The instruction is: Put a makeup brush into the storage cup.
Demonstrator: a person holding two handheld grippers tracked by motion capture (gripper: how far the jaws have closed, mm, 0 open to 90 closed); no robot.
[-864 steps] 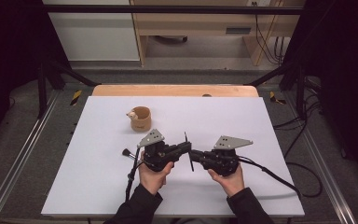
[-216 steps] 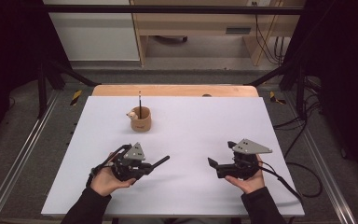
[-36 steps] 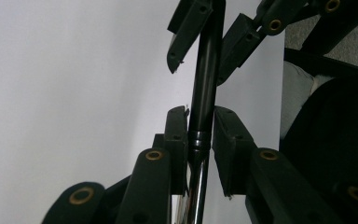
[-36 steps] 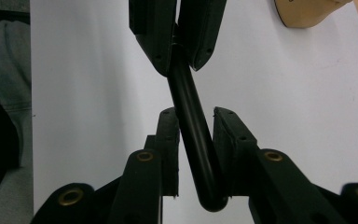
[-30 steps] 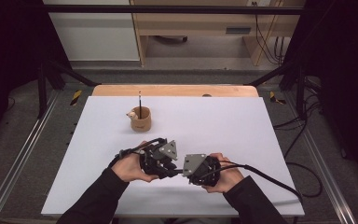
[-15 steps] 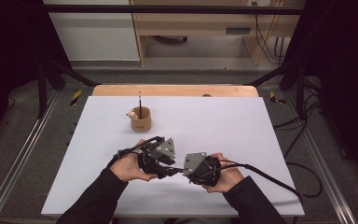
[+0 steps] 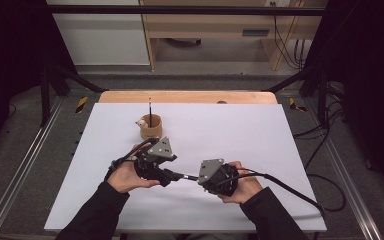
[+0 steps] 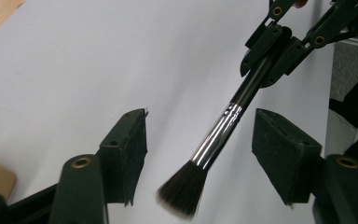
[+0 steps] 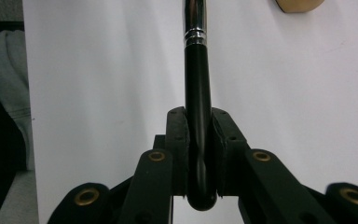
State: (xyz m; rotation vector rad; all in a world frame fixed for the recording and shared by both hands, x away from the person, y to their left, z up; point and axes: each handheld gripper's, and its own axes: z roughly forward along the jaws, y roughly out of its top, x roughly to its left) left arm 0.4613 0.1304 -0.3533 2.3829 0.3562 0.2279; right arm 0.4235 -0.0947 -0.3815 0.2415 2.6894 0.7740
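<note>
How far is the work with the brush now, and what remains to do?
Done: one thin tool stands in the wooden cup. In hand: the right gripper clamps the brush handle; the left gripper, jaws just opening, no longer presses it. Left: probably carrying the brush to the cup.

We see a brush with a glossy black handle, a polished metal ferrule and soft dark bristles. The tongs' pads look matt black and rubbery. The surface is smooth matt white; the cup looks wooden.
</note>
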